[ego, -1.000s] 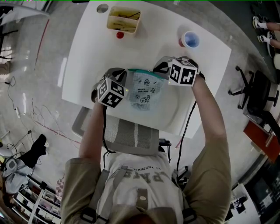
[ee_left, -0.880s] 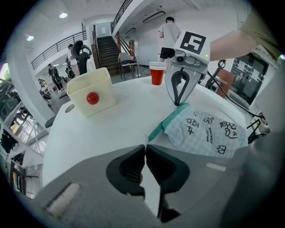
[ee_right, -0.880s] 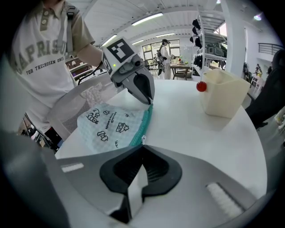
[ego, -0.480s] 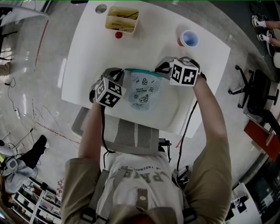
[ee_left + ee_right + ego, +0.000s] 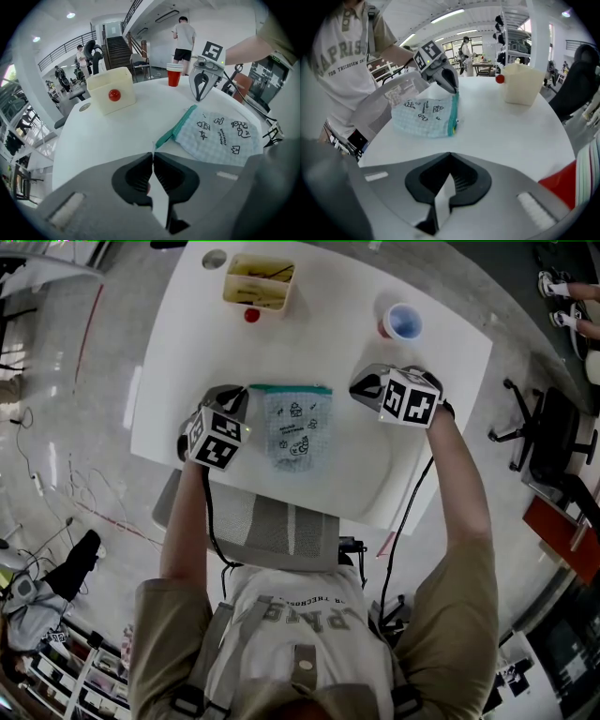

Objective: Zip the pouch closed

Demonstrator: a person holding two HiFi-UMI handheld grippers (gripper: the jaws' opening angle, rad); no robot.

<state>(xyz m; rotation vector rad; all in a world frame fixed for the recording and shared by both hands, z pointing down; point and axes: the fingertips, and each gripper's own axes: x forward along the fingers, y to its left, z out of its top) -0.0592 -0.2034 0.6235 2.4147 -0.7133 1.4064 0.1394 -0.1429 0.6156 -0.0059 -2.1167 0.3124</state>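
The pale checked pouch [image 5: 295, 430] with small black drawings lies flat on the white table [image 5: 337, 334], its teal zipper edge [image 5: 291, 389] running straight along the far side. In the left gripper view the pouch [image 5: 220, 133] is to the right of my jaws; in the right gripper view the pouch [image 5: 423, 114] is ahead on the left. My left gripper [image 5: 234, 401] is just left of the pouch, shut and holding nothing. My right gripper [image 5: 364, 385] stands a little right of the pouch, also shut and empty. Neither touches the pouch.
A cream box [image 5: 259, 279] with tools stands at the table's far side, a red ball [image 5: 251, 314] beside it. A red cup with a blue inside [image 5: 403, 322] is far right. A grey mesh chair [image 5: 281, 531] sits at the near edge.
Both grippers have drawn apart sideways, away from the pouch's top corners where they were. The pouch now lies free and flat between them.
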